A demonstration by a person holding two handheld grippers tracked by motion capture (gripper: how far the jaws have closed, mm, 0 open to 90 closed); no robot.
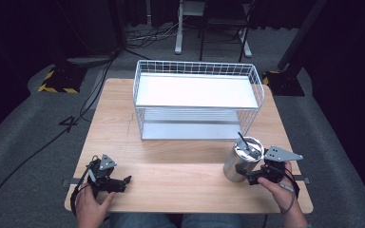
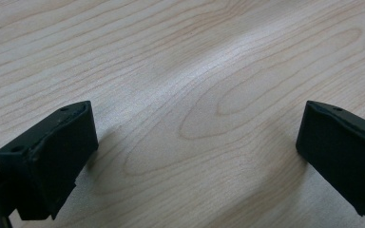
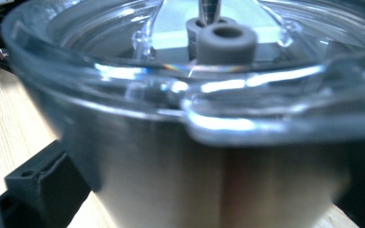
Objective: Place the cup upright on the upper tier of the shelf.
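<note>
The steel tumbler (image 1: 240, 164), rigid and likely slippery, is clasped at mid-body by the right tongs (image 1: 248, 177); its clear lid (image 3: 185, 90) should be avoided. The left tongs (image 1: 123, 183) rest released.

Silver tumbler (image 1: 240, 164) — white wire basket (image 1: 197, 97) — pale wood-grain table (image 1: 171, 185).

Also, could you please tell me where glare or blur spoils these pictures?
High view: the rack's upper shelf is washed out white and the surroundings are dark. Right gripper view: the steel tumbler is close and blurred, with bright streaks on its clear lid. Left gripper view: a soft sheen crosses the table.
</note>
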